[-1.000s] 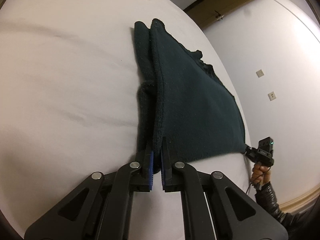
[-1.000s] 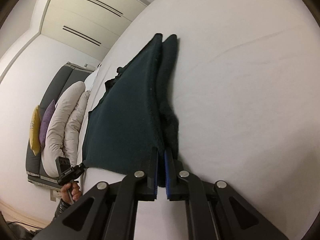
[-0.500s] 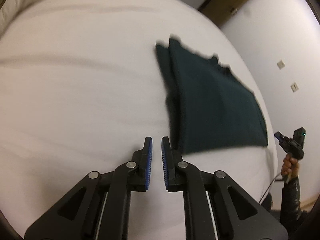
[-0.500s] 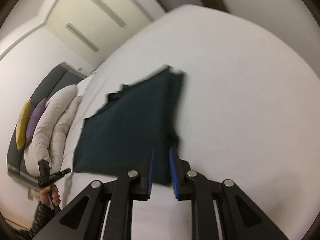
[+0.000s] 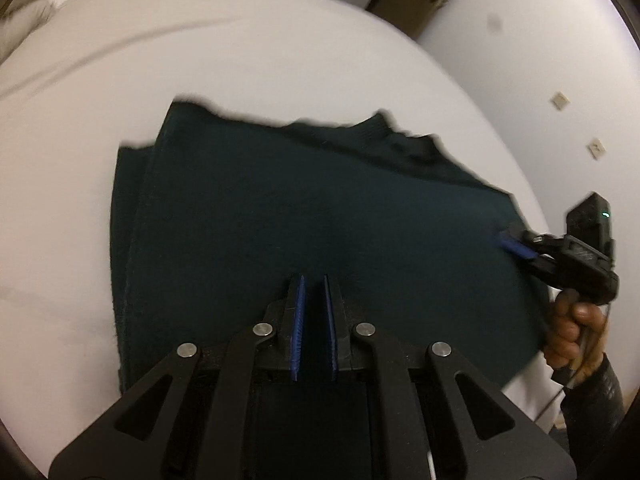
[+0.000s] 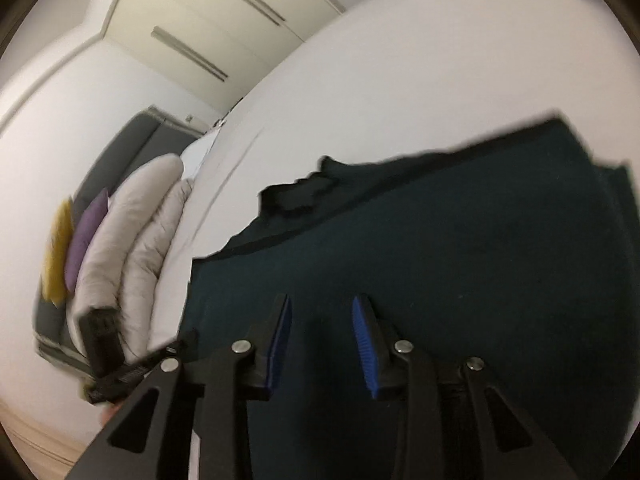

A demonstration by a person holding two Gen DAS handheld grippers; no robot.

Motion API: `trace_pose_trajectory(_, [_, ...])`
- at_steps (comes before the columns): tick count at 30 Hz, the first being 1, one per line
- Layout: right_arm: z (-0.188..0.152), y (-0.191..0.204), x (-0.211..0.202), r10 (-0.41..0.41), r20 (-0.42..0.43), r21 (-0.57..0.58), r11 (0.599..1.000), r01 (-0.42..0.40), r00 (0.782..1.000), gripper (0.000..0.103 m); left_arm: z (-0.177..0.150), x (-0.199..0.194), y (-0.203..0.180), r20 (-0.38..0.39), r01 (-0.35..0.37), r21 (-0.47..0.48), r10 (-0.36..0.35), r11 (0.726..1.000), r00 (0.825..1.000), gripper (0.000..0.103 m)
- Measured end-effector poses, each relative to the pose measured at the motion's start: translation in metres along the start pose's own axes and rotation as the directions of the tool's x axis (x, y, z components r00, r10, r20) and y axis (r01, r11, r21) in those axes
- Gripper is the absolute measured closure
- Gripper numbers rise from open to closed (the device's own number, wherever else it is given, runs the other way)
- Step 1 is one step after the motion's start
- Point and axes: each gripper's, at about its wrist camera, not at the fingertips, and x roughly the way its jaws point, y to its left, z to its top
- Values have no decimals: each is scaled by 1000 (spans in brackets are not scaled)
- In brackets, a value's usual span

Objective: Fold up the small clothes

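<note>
Basically sweater (image 5: 320, 208) on bed (image 5: 280, 52) is soft, light knit: left hand-held gripper (image 5: 314, 320) nearly closed on nothing, right hand-held gripper (image 6: 322, 344) spread empty; pinch hem corners.

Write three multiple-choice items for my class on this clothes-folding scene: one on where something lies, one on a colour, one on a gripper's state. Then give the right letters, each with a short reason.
1. Where does the dark green knitted garment lie?
A. On the white bed sheet
B. On a wooden floor
C. Inside a basket

2. What colour are the pads on the fingers of the right gripper?
A. Red
B. Blue
C. Yellow

3. How does the right gripper stand?
A. Shut on the garment
B. Open above the garment, holding nothing
C. Shut on a pillow

Answers:
1 A: the garment is spread flat on the sheet in both views.
2 B: blue ribbed strips line both fingers.
3 B: a wide gap shows between the fingers, with the cloth lying flat beneath. The left gripper stands with a narrower gap, also empty.
</note>
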Motion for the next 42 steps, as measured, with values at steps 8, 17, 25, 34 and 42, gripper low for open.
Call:
trace_pose_trajectory(8, [9,-60,-58,-99,172,157,985,72,980,88,-15,-4,20,20,48,-39,-47,998,999,94])
trace_pose_trajectory(17, [-1,-12,-88,5,279,83,996,-29,960,64,-21,-5,12,40,5,-18,-4,1000,999,94])
trace_pose_trajectory(25, [-20,18,-10,60,30,-1,998,-60,998,48,-23,-7,5,49,-38,22,37,999,998,94])
trace_pose_trajectory(34, [-25,-48,-81,-82,250,190,981,35,965,63,-28,-15,0,72,-106,32,103,994,992,94])
trace_pose_trajectory(42, [-45,-7,-108,-35,281,61,998,19,959,48,-54,-56,-18,149,-322,51,312,945,939,94])
